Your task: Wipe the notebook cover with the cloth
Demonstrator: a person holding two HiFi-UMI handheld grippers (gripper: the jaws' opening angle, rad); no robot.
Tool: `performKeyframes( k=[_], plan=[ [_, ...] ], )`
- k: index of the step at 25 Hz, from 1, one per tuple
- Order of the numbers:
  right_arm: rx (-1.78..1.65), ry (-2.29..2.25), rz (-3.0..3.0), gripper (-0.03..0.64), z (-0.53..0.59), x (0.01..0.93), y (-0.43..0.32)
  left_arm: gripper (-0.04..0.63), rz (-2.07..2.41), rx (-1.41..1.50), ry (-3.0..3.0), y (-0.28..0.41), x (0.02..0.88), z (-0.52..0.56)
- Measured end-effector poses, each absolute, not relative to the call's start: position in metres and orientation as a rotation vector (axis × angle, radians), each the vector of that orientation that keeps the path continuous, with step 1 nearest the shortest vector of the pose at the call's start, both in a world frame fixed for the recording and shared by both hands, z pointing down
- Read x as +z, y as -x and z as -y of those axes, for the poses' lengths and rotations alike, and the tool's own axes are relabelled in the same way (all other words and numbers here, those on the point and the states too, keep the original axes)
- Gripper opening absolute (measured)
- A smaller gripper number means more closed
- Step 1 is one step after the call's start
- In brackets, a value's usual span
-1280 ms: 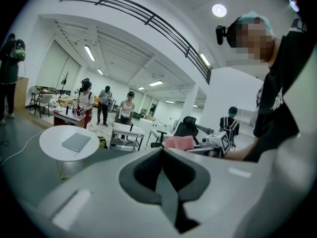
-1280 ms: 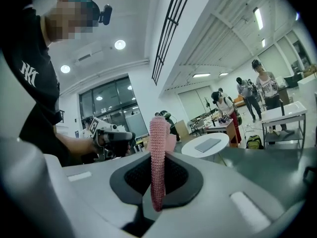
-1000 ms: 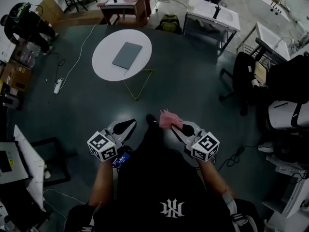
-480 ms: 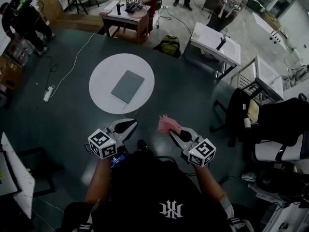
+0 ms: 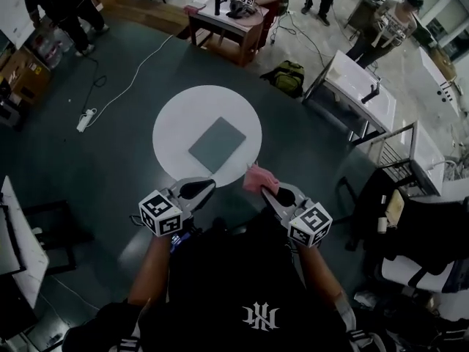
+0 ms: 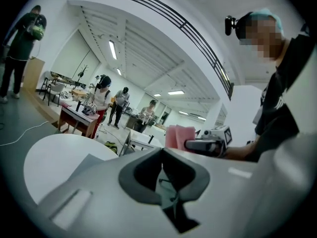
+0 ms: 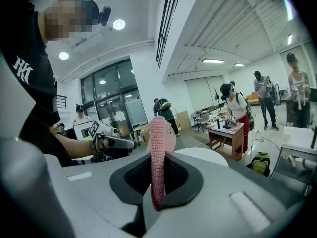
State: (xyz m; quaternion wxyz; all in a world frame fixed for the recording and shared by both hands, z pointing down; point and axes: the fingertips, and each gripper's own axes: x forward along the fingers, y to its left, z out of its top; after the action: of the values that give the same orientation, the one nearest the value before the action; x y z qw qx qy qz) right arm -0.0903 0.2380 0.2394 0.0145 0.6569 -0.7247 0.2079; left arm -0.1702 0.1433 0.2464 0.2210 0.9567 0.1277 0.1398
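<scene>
Round white bench [image 5: 176,119]: flat grey notebook [image 5: 217,144] near centre, bare margin all round. R claw [image 5: 270,190] clamps knitted pink cloth [image 5: 258,178]. L claw [image 5: 199,188] closed, apparently empty. Both at bench's near edge.

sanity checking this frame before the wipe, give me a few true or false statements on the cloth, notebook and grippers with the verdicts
1. The right gripper is shut on the pink cloth. True.
2. The cloth lies spread on the notebook. False: it hangs in the right gripper, near the table's edge and apart from the notebook.
3. The grey notebook lies closed on the round white table. True.
4. The left gripper grips the notebook. False: its jaws are together on nothing, and the notebook lies apart from it.
5. A green backpack sits on the floor beyond the table. True.
</scene>
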Motion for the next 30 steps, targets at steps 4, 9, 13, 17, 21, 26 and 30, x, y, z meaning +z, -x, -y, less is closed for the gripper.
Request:
performKeyframes(
  k=[4, 9, 13, 17, 21, 26, 30],
  plan=[
    [0.665, -1.923, 2.346, 0.017, -0.191, 0.249, 0.061, 0.005, -0.247, 0.398, -2.647, 0.153, 0.256, -0.109],
    [0.664, -1.702, 2.489, 0.016, -0.129, 0.264, 0.023, 0.006, 0.013, 0.394, -2.615, 0.132, 0.272, -0.06],
    [0.674, -1.515, 2.592, 0.016, -0.087, 0.269, -0.023, 0.006, 0.229, 0.394, -2.571, 0.103, 0.279, -0.03],
    [0.689, -1.349, 2.667, 0.015, -0.052, 0.271, -0.061, 0.009, 0.393, 0.422, -2.525, 0.076, 0.284, -0.009],
    [0.72, -1.19, 2.714, 0.016, -0.022, 0.284, -0.076, 0.025, 0.514, 0.465, -2.452, 0.065, 0.295, 0.003],
    [0.756, -0.99, 2.765, 0.017, 0.011, 0.295, -0.07, 0.029, 0.662, 0.562, -2.332, 0.075, 0.314, 0.007],
    [0.751, -0.855, 2.796, 0.015, 0.029, 0.309, -0.059, 0.038, 0.726, 0.586, -2.289, 0.077, 0.33, 0.019]
  ],
)
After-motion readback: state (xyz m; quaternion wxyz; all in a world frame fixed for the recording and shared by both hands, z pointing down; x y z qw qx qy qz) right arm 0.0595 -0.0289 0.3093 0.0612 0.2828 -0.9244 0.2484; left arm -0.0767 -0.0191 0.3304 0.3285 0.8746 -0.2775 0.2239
